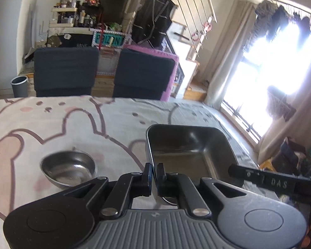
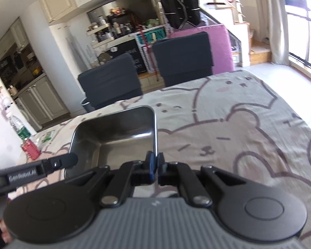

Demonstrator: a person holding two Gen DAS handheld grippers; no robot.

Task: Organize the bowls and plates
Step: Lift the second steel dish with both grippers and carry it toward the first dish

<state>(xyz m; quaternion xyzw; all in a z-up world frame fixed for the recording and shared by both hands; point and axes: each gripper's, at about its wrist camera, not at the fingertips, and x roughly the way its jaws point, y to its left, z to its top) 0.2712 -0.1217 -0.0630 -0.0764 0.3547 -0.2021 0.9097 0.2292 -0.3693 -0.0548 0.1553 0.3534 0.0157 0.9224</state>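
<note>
- While both grippers carry it, the metal tray [image 1: 188,145] hangs just above the counter [image 1: 51,124].
- L gripper [image 1: 154,173] fingers clamped on tray's left rim; R gripper [image 2: 154,162] clamped on right rim.
- Round bowl [image 1: 68,169] sits lower left of tray, nearer L side; probably the stacking target.

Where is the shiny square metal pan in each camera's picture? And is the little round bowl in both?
Left wrist view: the square pan sits right of centre, its left rim pinched by the left gripper; the round bowl lies to its left on the tablecloth.
Right wrist view: the square pan sits left of centre, its right rim pinched by the right gripper; the bowl is not in it.
Shared landmark: the two dark chairs behind the table.
</note>
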